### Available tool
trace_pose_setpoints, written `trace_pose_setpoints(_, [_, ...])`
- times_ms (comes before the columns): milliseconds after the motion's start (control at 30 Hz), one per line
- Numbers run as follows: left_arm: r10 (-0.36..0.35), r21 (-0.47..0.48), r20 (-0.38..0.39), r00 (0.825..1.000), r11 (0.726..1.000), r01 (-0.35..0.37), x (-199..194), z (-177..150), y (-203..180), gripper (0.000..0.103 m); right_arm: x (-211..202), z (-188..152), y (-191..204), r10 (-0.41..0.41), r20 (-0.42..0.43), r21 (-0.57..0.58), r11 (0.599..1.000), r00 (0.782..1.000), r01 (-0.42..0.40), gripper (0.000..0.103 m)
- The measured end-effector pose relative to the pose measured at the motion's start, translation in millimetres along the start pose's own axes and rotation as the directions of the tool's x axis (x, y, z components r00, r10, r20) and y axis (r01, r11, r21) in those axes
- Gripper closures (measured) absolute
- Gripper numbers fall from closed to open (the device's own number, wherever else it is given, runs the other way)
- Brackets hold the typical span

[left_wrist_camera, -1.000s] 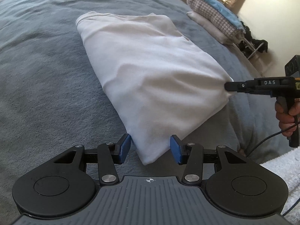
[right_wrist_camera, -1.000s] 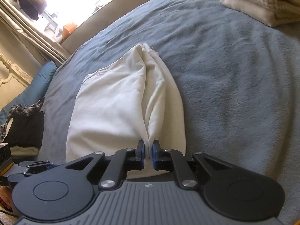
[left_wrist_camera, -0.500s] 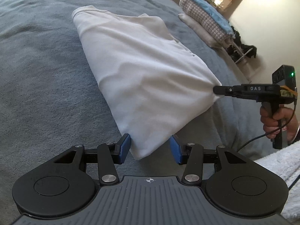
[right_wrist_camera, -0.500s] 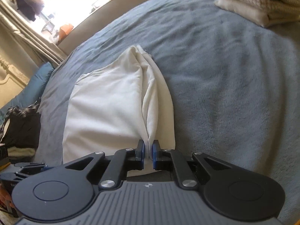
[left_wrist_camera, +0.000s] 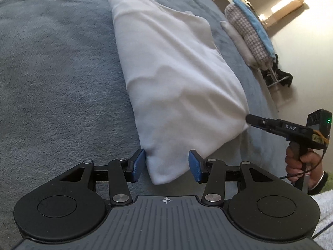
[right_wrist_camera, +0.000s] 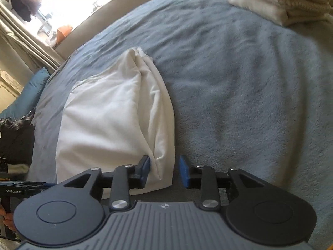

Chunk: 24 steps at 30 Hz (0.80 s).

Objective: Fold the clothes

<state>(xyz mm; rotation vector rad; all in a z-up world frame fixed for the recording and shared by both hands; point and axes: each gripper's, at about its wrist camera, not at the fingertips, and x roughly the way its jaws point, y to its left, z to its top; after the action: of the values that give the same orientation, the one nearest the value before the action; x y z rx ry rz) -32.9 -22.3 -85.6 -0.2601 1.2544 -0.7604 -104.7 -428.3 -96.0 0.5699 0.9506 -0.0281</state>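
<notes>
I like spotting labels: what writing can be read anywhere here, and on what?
"DAS": white letters on the right gripper, seen from the left wrist.
"GenRobot.AI": on the left gripper's body at the right wrist view's left edge.
A handwritten tag on the right gripper's handle: too small to read.

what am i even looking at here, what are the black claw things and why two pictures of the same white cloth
There is no robot here. A person holds a hand-held two-finger gripper in each hand, and each gripper carries a wide-angle camera looking forward along its blue-padded fingers. So you get two views of one scene.

One picture is from the left gripper, the other from the right gripper. In the left view you also see the right gripper from the side, with the person's hand on its handle.

A folded white garment lies on a grey blanket covering a bed. Further back sits a stack of folded clothes.

Each gripper has one near corner of the garment between its fingers, but neither pinches it: the left stands open, and the right's jaws are opening.
</notes>
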Motion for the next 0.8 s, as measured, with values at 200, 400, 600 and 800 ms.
trace_pose_setpoints(200, [-0.022, -0.066, -0.022, 1.0, 0.998, 0.02, 10.6, 2.2, 6.7, 0.058, 18.6, 7.2, -24.3, 0.111, -0.058, 0.13, 0.986, 0.992, -0.103, 0.073])
trace_pose_setpoints(400, [-0.062, -0.072, 0.014, 0.998, 0.995, 0.063, -0.6, 4.5, 6.1, 0.094, 16.8, 11.0, -25.4, 0.191, -0.069, 0.167, 0.97, 0.979, -0.177, 0.092])
trace_pose_setpoints(600, [-0.14, -0.052, -0.009, 0.99, 0.989, 0.139, -28.7, 9.0, 7.4, 0.095, -12.9, 11.3, -16.9, 0.257, -0.057, 0.154, 0.957, 0.965, -0.246, 0.093])
trace_pose_setpoints(800, [-0.008, 0.054, -0.084, 0.996, 0.998, 0.012, 3.4, -3.9, 2.8, 0.092, 10.0, 3.2, -20.8, 0.148, -0.133, 0.111, 0.985, 0.98, -0.133, 0.09])
